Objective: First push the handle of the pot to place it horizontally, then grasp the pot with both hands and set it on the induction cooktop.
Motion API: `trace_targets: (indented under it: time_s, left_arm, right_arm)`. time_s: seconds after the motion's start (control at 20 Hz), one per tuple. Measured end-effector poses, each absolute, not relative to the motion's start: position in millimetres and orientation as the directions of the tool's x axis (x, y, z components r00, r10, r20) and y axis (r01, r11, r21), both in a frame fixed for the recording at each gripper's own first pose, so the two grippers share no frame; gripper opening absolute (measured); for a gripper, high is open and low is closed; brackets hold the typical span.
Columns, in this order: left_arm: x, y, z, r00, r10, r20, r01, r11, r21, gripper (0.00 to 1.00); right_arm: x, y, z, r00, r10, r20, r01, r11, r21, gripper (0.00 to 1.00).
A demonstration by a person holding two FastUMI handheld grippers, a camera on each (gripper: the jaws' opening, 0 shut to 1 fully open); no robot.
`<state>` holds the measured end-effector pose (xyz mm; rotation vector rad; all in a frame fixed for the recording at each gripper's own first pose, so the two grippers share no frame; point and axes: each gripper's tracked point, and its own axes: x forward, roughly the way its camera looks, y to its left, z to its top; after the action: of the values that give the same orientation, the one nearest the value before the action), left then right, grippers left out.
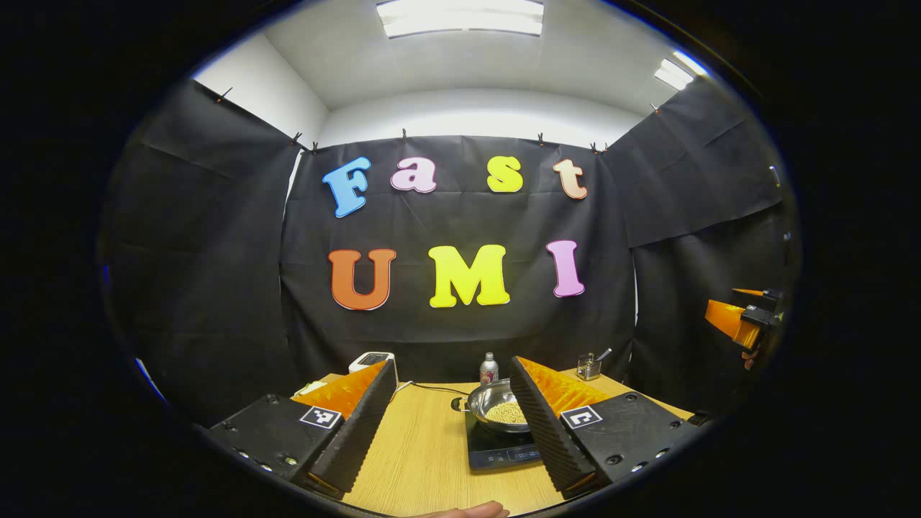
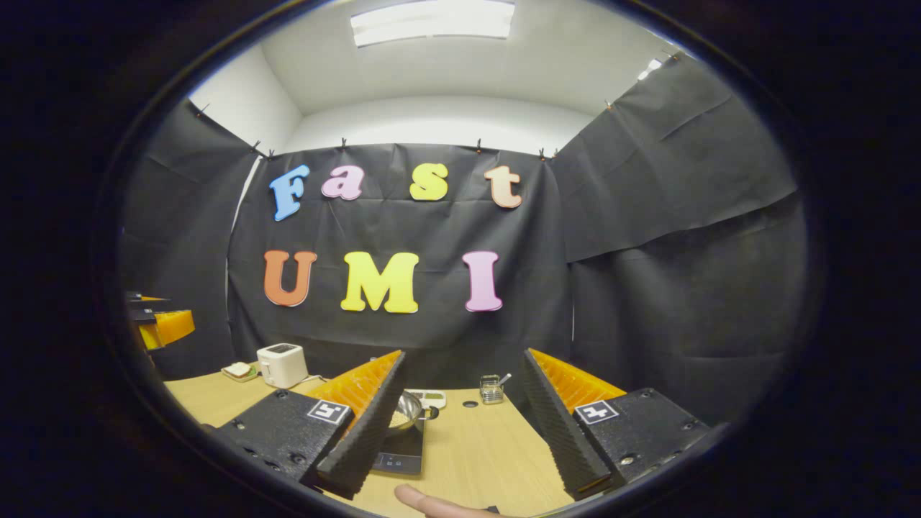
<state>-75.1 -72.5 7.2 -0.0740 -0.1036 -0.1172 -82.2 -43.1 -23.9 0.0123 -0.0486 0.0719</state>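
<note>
1. Wooden table (image 1: pixel 424 446): light grain, bare in the middle; a fingertip shows at its near edge in both views.
2. Toaster (image 2: pixel 280 364): white, far left of the table in the right gripper view, with a small dish just beside it.
3. Left gripper (image 1: pixel 446 424): raised well above the table, jaws spread wide, nothing between them.
4. Cooktop (image 1: pixel 500 446): black, flat, with a control strip on the near edge and a cord running off behind.
5. Pot (image 1: pixel 500 406): bright steel, sitting on the cooktop with pale beans heaped inside. A small dark knob or lug shows at its left rim; the right side is hidden behind the left gripper's right finger, so the handle's lie cannot be told. Judged from these frames, the placing looks done.
   - Handling: stiff, polished metal, likely slippery on the wall; the loose fill adds weight and would spill if tipped. Best taken at opposite rim lugs and kept level.
6. Bottle (image 1: pixel 488 368): small and upright, just behind the pot.
7. Holder (image 1: pixel 588 367): clear, with utensils, at the far right of the table.
8. Right gripper (image 2: pixel 460 432): held high, jaws wide apart, empty; its orange body also shows at the right edge of the left gripper view.
</note>
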Motion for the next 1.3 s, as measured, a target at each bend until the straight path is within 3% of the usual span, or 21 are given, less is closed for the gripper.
trace_targets:
  time_s: [1.3]
  left_arm:
    - [-69.1, -83.4, 0.3, 0.987, -0.110, 0.115, 0.120, 0.989, -0.082, 0.95]
  right_arm:
    - [-71.3, -54.5, -35.6, 0.995, 0.078, 0.069, -0.080, 0.996, 0.029, 0.97]
